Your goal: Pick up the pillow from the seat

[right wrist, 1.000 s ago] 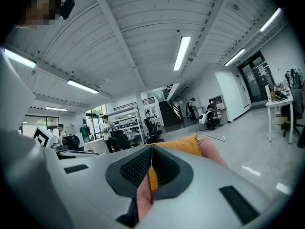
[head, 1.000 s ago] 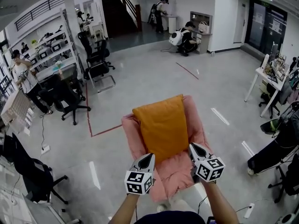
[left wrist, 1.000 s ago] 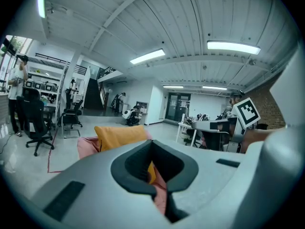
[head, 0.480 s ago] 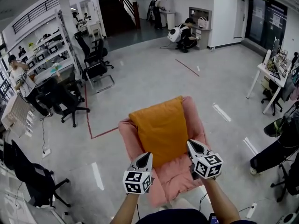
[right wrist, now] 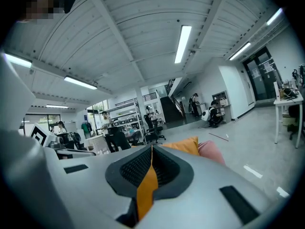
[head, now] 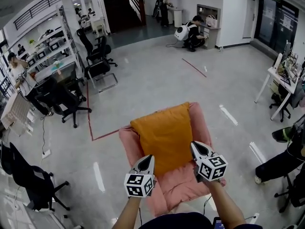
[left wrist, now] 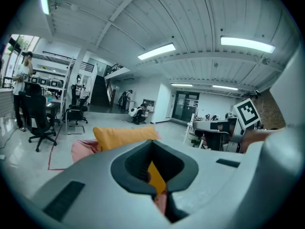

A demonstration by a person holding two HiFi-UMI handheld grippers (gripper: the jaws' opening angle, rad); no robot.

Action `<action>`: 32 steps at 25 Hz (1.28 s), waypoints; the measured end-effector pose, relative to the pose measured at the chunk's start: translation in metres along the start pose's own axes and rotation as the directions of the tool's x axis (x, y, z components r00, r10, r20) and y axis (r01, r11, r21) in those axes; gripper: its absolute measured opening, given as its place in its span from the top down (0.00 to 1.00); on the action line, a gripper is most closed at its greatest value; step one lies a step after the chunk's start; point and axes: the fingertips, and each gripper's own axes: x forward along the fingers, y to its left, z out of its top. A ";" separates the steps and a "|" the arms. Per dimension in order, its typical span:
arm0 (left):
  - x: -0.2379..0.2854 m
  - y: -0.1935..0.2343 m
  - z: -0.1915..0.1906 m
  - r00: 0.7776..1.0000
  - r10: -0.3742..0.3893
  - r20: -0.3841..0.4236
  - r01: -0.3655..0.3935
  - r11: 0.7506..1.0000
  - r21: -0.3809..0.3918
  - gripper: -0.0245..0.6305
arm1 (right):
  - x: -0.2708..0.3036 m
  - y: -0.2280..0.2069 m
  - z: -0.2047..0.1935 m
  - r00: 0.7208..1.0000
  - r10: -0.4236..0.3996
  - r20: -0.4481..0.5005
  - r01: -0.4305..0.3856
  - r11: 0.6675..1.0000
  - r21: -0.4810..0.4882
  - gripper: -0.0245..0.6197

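Your left claw (head: 149,158) is pinched shut with nothing in it. Your right claw (head: 196,146) is pinched shut too, and it is also empty. Both claws point away from you, toward the orange pillow (head: 164,135).

The pillow lies on the pink seat (head: 180,187) and covers most of it. The tip of your left claw is right by the pillow's near left corner. The tip of your right claw is right by its near right corner. I cannot tell if the tips touch the pillow.

In each claw's own view, a thin strip of orange shows through the slit between the closed jaws. The seat stands on a shiny grey floor (head: 143,89). A red line (head: 102,136) runs on the floor to the seat's left.
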 end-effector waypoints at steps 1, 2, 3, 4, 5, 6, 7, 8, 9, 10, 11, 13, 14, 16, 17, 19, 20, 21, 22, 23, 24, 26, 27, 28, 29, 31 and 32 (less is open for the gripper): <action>0.004 0.003 0.000 1.000 0.002 -0.004 -0.002 1.000 -0.008 0.96 | 0.005 -0.003 0.000 1.000 0.004 -0.003 -0.004 1.000 0.001 0.93; 0.008 0.006 -0.001 1.000 0.005 -0.008 -0.005 1.000 -0.014 0.96 | 0.010 -0.005 0.000 1.000 0.008 -0.006 -0.008 1.000 0.003 0.93; 0.012 0.010 -0.002 1.000 0.008 -0.012 -0.008 1.000 -0.018 0.96 | 0.016 -0.008 0.000 1.000 0.012 -0.011 -0.012 1.000 0.004 0.93; 0.015 0.012 -0.003 1.000 0.011 -0.018 -0.011 1.000 -0.020 0.96 | 0.021 -0.010 -0.002 1.000 0.017 -0.017 -0.017 1.000 0.007 0.93; 0.018 0.014 -0.005 1.000 0.015 -0.024 -0.015 1.000 -0.022 0.96 | 0.025 -0.013 -0.004 0.999 0.021 -0.024 -0.021 1.000 0.012 0.93; 0.021 0.017 -0.007 0.999 0.019 -0.031 -0.020 0.999 -0.025 0.96 | 0.028 -0.015 -0.006 0.999 0.025 -0.031 -0.025 1.000 0.016 0.93; 0.024 0.019 -0.008 0.999 0.024 -0.037 -0.025 0.999 -0.030 0.96 | 0.032 -0.017 -0.007 0.999 0.029 -0.036 -0.029 0.999 0.020 0.93; 0.026 0.022 -0.009 0.999 0.028 -0.042 -0.030 0.999 -0.037 0.96 | 0.035 -0.018 -0.008 0.999 0.034 -0.039 -0.033 0.999 0.021 0.93; 0.029 0.025 -0.010 0.998 0.032 -0.046 -0.034 0.998 -0.044 0.96 | 0.038 -0.019 -0.008 0.998 0.040 -0.041 -0.040 0.999 0.020 0.93; 0.032 0.028 -0.011 0.998 0.036 -0.049 -0.039 0.998 -0.049 0.96 | 0.042 -0.020 -0.008 0.998 0.048 -0.043 -0.047 0.999 0.017 0.93; 0.035 0.031 -0.011 0.998 0.042 -0.052 -0.045 0.998 -0.053 0.96 | 0.045 -0.021 -0.009 0.997 0.054 -0.048 -0.054 0.998 0.013 0.93; 0.042 0.033 -0.011 0.997 0.056 -0.055 -0.059 0.996 -0.059 0.96 | 0.050 -0.027 -0.010 0.997 0.060 -0.057 -0.060 0.998 0.005 0.93; 0.046 0.033 -0.011 0.997 0.062 -0.055 -0.065 0.996 -0.063 0.96 | 0.052 -0.031 -0.010 0.996 0.059 -0.061 -0.059 0.998 0.002 0.93; 0.052 0.032 -0.010 0.996 0.074 -0.054 -0.078 0.994 -0.071 0.95 | 0.056 -0.038 -0.010 0.996 0.059 -0.067 -0.060 0.998 -0.002 0.93; 0.055 0.033 -0.010 0.995 0.082 -0.055 -0.086 0.993 -0.075 0.95 | 0.058 -0.040 -0.010 0.995 0.063 -0.071 -0.063 0.998 -0.003 0.93; 0.061 0.036 -0.010 0.993 0.099 -0.060 -0.104 0.991 -0.085 0.95 | 0.064 -0.043 -0.010 0.994 0.077 -0.080 -0.077 0.997 -0.002 0.93; 0.065 0.038 -0.010 0.993 0.105 -0.063 -0.110 0.990 -0.088 0.95 | 0.067 -0.045 -0.010 0.993 0.083 -0.085 -0.083 0.997 -0.001 0.93; 0.069 0.039 -0.009 0.992 0.108 -0.067 -0.113 0.990 -0.088 0.95 | 0.070 -0.048 -0.010 0.992 0.088 -0.089 -0.089 0.996 0.001 0.93; 0.073 0.039 -0.009 0.991 0.109 -0.071 -0.115 0.990 -0.086 0.95 | 0.073 -0.051 -0.010 0.991 0.093 -0.093 -0.093 0.996 0.002 0.92; 0.077 0.040 -0.008 0.991 0.111 -0.073 -0.117 0.990 -0.082 0.95 | 0.076 -0.054 -0.010 0.991 0.096 -0.096 -0.096 0.995 0.001 0.92; 0.080 0.042 -0.008 0.991 0.113 -0.074 -0.118 0.990 -0.080 0.94 | 0.079 -0.055 -0.012 0.990 0.098 -0.100 -0.099 0.995 0.001 0.92; 0.085 0.045 -0.009 0.991 0.113 -0.075 -0.119 0.990 -0.082 0.91 | 0.086 -0.059 -0.014 0.989 0.103 -0.107 -0.103 0.995 0.001 0.91; 0.088 0.047 -0.010 0.991 0.112 -0.076 -0.119 0.989 -0.084 0.88 | 0.089 -0.061 -0.016 0.988 0.106 -0.112 -0.107 0.994 0.003 0.89; 0.091 0.049 -0.011 0.991 0.113 -0.078 -0.119 0.989 -0.087 0.86 | 0.092 -0.063 -0.018 0.987 0.111 -0.119 -0.111 0.994 0.006 0.85; 0.094 0.050 -0.011 0.990 0.115 -0.079 -0.122 0.989 -0.090 0.82 | 0.095 -0.065 -0.019 0.985 0.116 -0.128 -0.116 0.993 0.008 0.80; 0.100 0.054 -0.013 0.989 0.125 -0.082 -0.133 0.986 -0.099 0.74 | 0.101 -0.072 -0.021 0.982 0.120 -0.147 -0.120 0.993 0.012 0.75; 0.103 0.056 -0.013 0.988 0.133 -0.082 -0.141 0.984 -0.105 0.70 | 0.104 -0.075 -0.023 0.981 0.120 -0.155 -0.119 0.993 0.014 0.73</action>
